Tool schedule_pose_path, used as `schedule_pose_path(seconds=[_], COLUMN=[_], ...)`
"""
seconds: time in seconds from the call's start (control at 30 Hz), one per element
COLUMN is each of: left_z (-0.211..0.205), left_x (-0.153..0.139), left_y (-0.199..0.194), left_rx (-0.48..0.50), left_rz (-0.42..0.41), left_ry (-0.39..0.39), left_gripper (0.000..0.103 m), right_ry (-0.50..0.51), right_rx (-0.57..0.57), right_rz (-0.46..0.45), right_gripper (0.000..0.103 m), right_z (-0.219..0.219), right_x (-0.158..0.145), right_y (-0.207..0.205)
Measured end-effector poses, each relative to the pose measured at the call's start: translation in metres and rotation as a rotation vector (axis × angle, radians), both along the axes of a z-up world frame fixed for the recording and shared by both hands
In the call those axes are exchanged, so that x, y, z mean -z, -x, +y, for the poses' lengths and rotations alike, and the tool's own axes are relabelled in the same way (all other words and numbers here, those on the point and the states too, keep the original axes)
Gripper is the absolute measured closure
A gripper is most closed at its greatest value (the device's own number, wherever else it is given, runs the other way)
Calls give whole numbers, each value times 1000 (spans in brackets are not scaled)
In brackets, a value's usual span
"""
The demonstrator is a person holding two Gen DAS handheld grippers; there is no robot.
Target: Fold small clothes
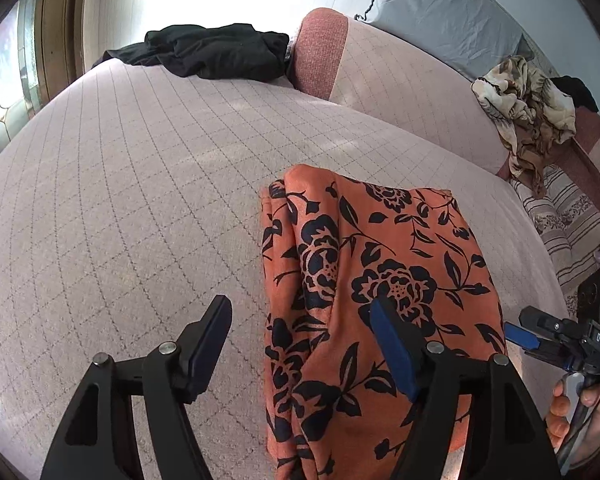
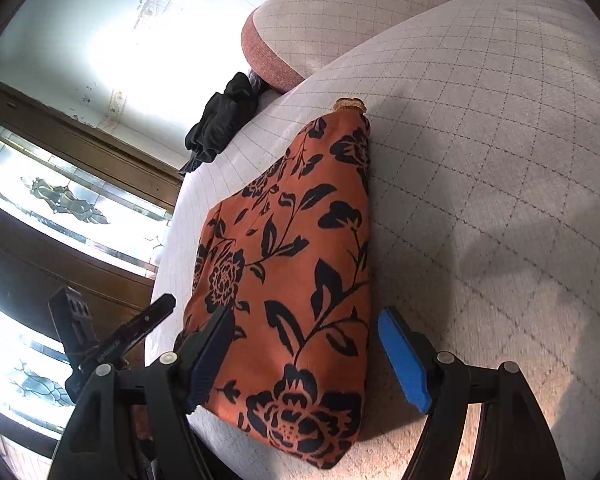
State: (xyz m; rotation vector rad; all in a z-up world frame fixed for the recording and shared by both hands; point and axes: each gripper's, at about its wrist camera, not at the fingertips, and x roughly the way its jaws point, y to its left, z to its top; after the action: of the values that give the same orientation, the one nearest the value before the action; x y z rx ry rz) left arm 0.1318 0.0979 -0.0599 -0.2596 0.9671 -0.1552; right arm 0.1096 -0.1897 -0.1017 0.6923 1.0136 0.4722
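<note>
Lettering "DAS" shows on my right gripper [image 1: 518, 334] where it enters the left wrist view, just right of the orange floral garment [image 1: 380, 280]; the hand [image 1: 572, 412] wrapped round its handle sits below that label. From here I cannot tell how that gripper's fingers stand. The garment lies folded into a long strip on the quilted cushion [image 1: 140, 200]. My left gripper [image 1: 300, 336] hangs over the garment's near end with its fingers wide apart: the blue-padded one over the fabric, the other left of the garment, above bare cushion. A black garment [image 1: 216, 50] lies far beyond the orange one, at the cushion's back edge, and a crumpled beige cloth [image 1: 528, 112] lies beyond it to the right.

Through the right wrist view, my right gripper [image 2: 306, 350] straddles the garment's [image 2: 292, 240] near end, fingers spread, one on either side, gripping nothing. The left gripper [image 2: 140, 328] shows just left of the garment; printing on it is too small to read.
</note>
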Motion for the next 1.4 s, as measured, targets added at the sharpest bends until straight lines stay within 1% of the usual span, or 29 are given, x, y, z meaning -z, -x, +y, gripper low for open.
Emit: schedule_pose_path(seconds=[0.13, 0.23, 0.27, 0.3, 0.33, 0.37, 0.43, 0.47, 0.53, 0.6, 0.63, 0.67, 0.7, 0.73, 0.77, 0.83, 0.9, 1.0, 1.03, 1.07, 1.1, 1.13, 1.17, 1.23, 1.27, 1.3, 1.33, 1.37, 1.4], left_z=[-3, -2, -1, 0, 0, 0, -4, -7, -9, -7, -8, -9, -13, -17, -22, -33, -44, -59, -61, -62, -62, -63, -63, -62, -63, -64, -65, -64, -62], left_x=[29, 36, 37, 37, 37, 37, 35, 34, 33, 33, 29, 20, 9, -5, -17, -33, -31, -4, 5, 11, 14, 14, 13, 14, 14, 15, 14, 14, 14], left_y=[-15, -14, -15, -15, -17, -17, -16, -15, -16, -17, -16, -13, -7, 1, 9, 19, 22, 18, 18, 20, 24, 25, 26, 24, 24, 24, 25, 26, 27], left_rx=[21, 30, 34, 47, 64, 60, 68, 71, 67, 53, 42, 29, 18, 18, 34, 63, 89, 94, 84, 74, 72, 72, 69, 57, 51, 52, 51, 49, 47], left_rz=[83, 73, 78, 81, 88, 91, 84, 77, 78, 92, 91, 73, 36, -19, -74, -128, -123, -53, -41, -53, -68, -73, -72, -67, -68, -70, -75, -78, -80], left_ry=[17, 61, 76, 106, 139, 136, 111, 96, 85, 91, 72, 40, -7, -57, -83, -77, -76, -139, -160, -184, -199, -209, -213, -203, -209, -214, -218, -216, -208], left_gripper=[30, 30, 34, 47, 54, 56, 60, 62, 63, 63, 63, 63, 63, 64, 65, 64, 64, 64, 65, 64, 64, 64, 64, 63, 61, 61, 61, 61, 61], right_ry=[-8, -8, 10, 29, 60, 99, 131, 153, 204, 242, 245, 232, 193, 136, 82, 33, -10, -97, -120, -131, -117, -65, 9, 117, 169, 203, 194, 162, 138], right_rx=[-16, -72, -82, -94, -110, -120, -120, -121, -129, -130, -131, -129, -109, -79, -63, -37, -3, 54, 63, 62, 52, 30, 14, 4, 3, -1, 10, 33, 54], right_rz=[42, 81, 81, 56, 38, 36, 23, 9, -24, -52, -35, 5, 48, 71, 73, 39, 16, 42, 55, 80, 101, 89, 65, -9, -24, -9, 13, 23, 21], right_gripper=[26, 26, 26, 30, 36, 46, 54, 61, 67, 68, 67, 62, 49, 43, 40, 35, 32, 31, 31, 31, 40, 73, 73, 75, 75, 74, 68, 66, 50], right_z=[9, 26, 31, 35, 41, 46, 49, 49, 53, 56, 56, 53, 46, 37, 30, 18, 6, -4, -5, -3, 2, 9, 18, 31, 36, 38, 35, 30, 25], right_x=[14, 29, 31, 29, 27, 26, 22, 18, 8, 1, 5, 13, 20, 24, 24, 18, 13, 19, 24, 31, 36, 35, 29, 9, 7, 10, 15, 15, 13], right_y=[-35, -48, -49, -48, -47, -47, -46, -45, -41, -36, -37, -41, -43, -42, -40, -36, -38, -55, -63, -72, -80, -86, -88, -83, -83, -85, -85, -82, -77])
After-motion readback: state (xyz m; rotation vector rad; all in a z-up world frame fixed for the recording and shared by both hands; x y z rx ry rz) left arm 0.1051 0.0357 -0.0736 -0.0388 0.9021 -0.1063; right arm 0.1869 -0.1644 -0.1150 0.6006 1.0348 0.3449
